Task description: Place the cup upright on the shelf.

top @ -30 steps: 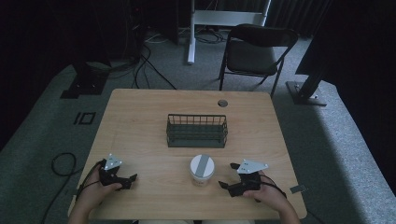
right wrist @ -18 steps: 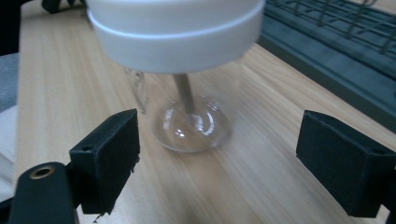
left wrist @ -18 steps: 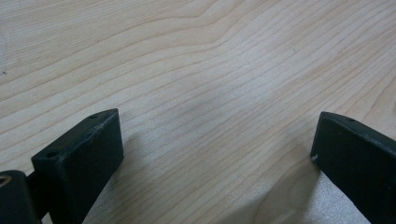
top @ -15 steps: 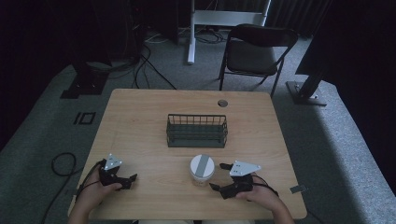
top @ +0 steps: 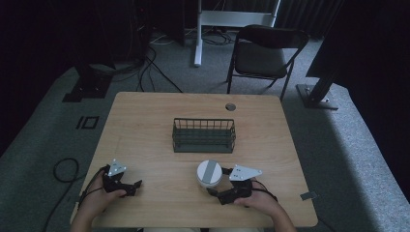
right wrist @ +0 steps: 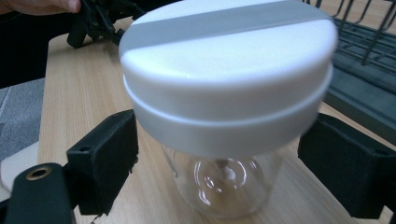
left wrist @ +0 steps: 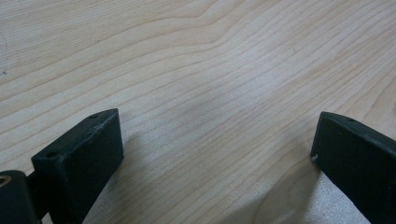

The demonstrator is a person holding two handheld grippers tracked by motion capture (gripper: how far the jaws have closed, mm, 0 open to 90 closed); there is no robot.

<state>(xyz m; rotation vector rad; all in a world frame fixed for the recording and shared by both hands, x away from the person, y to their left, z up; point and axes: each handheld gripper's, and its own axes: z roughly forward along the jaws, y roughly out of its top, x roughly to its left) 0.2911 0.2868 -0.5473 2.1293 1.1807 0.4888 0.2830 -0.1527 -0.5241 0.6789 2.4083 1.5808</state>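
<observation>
High view: jar (top: pixel 209 174) upright on table (top: pixel 145 125), near edge, just in front of rack (top: pixel 204 135). Right gripper (top: pixel 216 186) at jar's side; left gripper (top: pixel 135 187) well apart, near left corner. Left gripper view: jaws spread over bare wood. Right gripper view: jaws released, flanking the glass jar (right wrist: pixel 229 107) below white lid (right wrist: pixel 229 56), not clamped.
</observation>
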